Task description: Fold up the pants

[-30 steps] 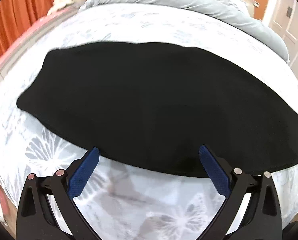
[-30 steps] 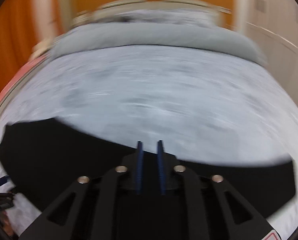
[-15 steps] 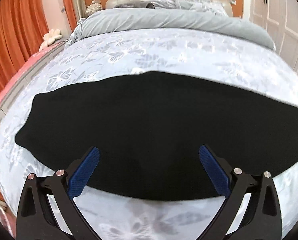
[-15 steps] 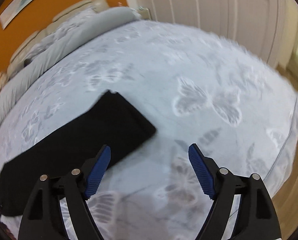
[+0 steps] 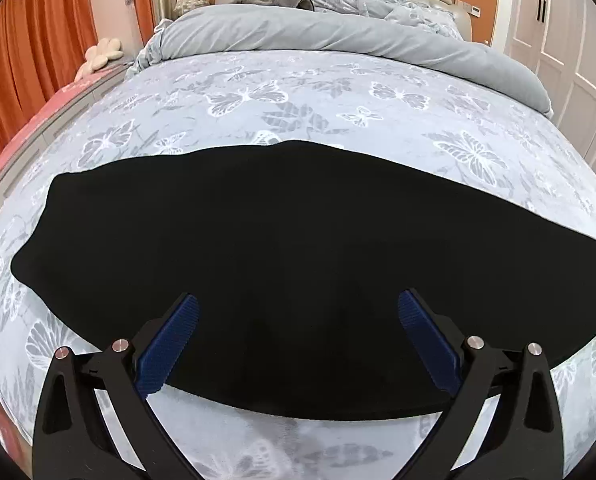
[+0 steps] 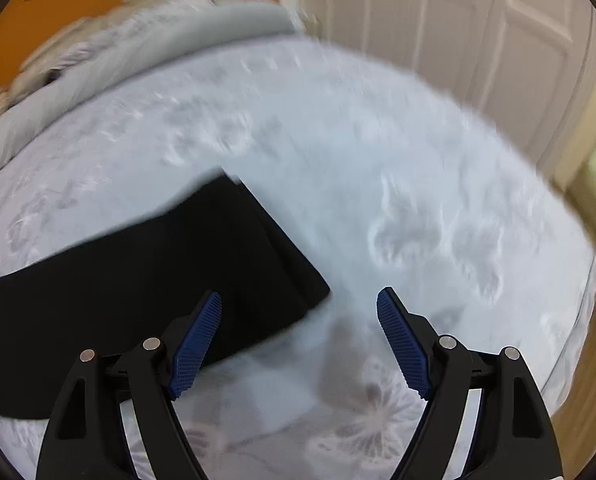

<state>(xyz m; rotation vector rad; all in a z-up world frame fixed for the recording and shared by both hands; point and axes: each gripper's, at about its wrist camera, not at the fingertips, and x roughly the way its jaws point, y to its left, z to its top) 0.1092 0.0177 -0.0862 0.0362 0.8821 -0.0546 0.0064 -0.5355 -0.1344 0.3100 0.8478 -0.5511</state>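
The black pants [image 5: 282,248] lie flat across the bed, folded lengthwise into one long strip running left to right. My left gripper [image 5: 298,332] is open and empty, hovering over the strip's near edge around its middle. My right gripper [image 6: 299,332] is open and empty, hovering just in front of the right end of the pants [image 6: 186,264], whose near corner sits between its fingers. The right wrist view is blurred by motion.
The bed [image 5: 298,92] has a pale blue butterfly-print cover. A grey duvet [image 5: 317,36] is bunched at the headboard end. Orange curtains [image 5: 22,44] hang at the left. White wardrobe doors [image 6: 449,40] stand past the bed's right side.
My right gripper has opened and let go of the pants, swung to their right end, then moved closer. My left gripper stayed open and moved forward over the near edge.
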